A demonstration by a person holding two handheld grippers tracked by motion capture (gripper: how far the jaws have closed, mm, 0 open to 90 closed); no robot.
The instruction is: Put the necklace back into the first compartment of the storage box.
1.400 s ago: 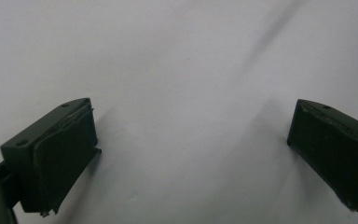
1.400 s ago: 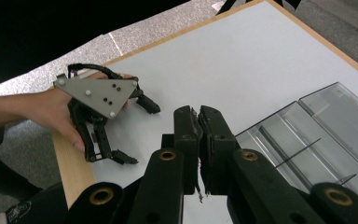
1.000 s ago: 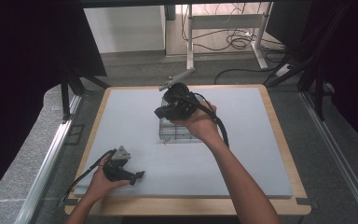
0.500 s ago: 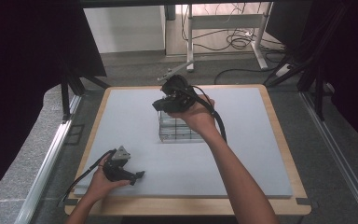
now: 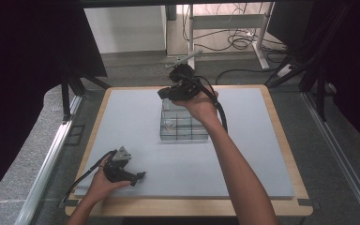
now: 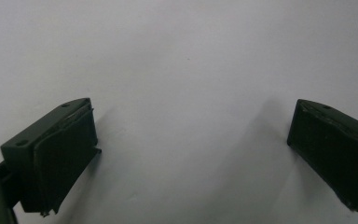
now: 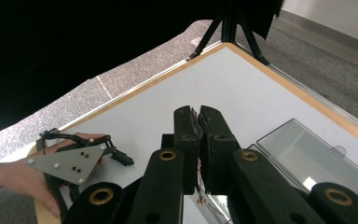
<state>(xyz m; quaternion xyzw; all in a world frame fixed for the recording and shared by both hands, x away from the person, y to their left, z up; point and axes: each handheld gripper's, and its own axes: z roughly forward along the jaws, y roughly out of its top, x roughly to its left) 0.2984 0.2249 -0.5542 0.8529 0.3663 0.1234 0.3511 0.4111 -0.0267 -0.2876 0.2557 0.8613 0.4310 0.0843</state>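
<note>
Two claws are in play, and we judge the risk lies with the right one. Our right claw (image 5: pixel 172 92) hangs over the far edge of the clear compartment box (image 5: pixel 183 124), which sits mid-desk (image 5: pixel 262 154) with its lid open; its jaws are pressed together, and something thin may be pinched between them, though we cannot tell what. If so, a careless release could drop it into the wrong compartment or outside the box, and a low pass could knock the light box askew. Our left claw (image 5: pixel 138 176) rests near the desk's front edge, jaws spread wide over bare surface, well apart from the box.
</note>
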